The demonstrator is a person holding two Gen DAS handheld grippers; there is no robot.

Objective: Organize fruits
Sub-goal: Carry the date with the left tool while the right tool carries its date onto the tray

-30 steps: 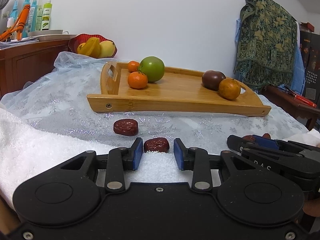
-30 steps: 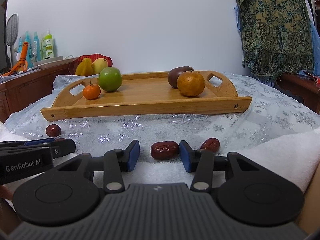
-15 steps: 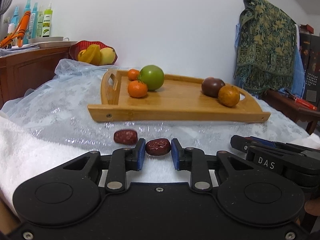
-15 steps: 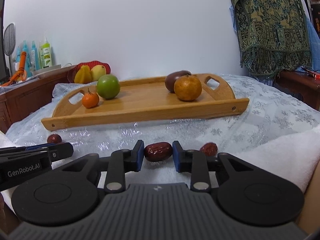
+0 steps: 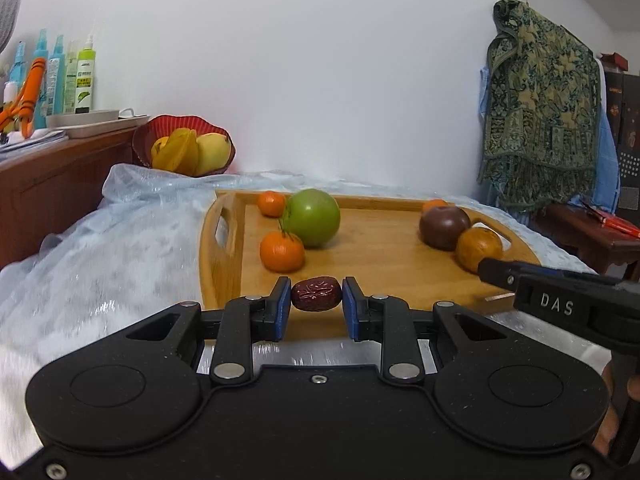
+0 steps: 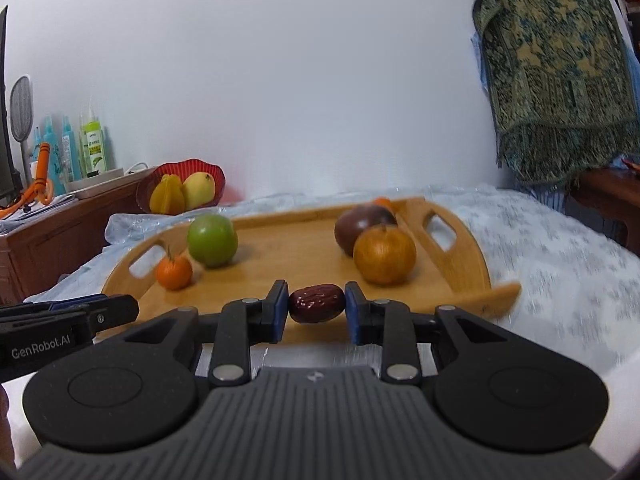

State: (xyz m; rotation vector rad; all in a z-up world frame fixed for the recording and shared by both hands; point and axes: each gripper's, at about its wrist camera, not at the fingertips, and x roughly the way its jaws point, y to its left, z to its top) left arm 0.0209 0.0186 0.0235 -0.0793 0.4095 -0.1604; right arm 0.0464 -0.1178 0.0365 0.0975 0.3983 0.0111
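Spreading across the table: a pale blue, glittery translucent tablecloth [image 5: 120, 264], wrinkled and blurred at the edges of both views.

Lying flat on that cloth: a rectangular bamboo tray with cut-out handles [image 5: 380, 256] [image 6: 288, 256], carrying the fruit in two groups well apart.

Sitting toward the tray's left end: a round green apple [image 5: 313, 217] [image 6: 212, 240], with a small orange tangerine with a stem [image 5: 281, 251] [image 6: 174, 271] just in front of it and a second small tangerine [image 5: 271, 203] behind it.

Resting toward the tray's right end: a dark purple-brown round fruit [image 5: 444, 227] [image 6: 362, 225], touching a golden-brown round fruit [image 5: 478, 244] [image 6: 384, 255] in front; peeking out behind the dark one, a sliver of another orange fruit [image 5: 434, 203].

Standing off the tray, back left by the wall: a red fluted bowl of yellow fruit [image 5: 182, 148] [image 6: 180, 188].

Hovering over the tray's near edge: the left gripper [image 5: 316, 300], closed down to a narrow gap and pinching a wrinkled dark red jujube [image 5: 316, 299] end to end between its blue pads, clear of the wood.

Hanging beside it, likewise over the near edge: the right gripper [image 6: 316, 304], also narrowed and clamping a second wrinkled dark red jujube [image 6: 317, 303] between blue pads, lifted off the tray.
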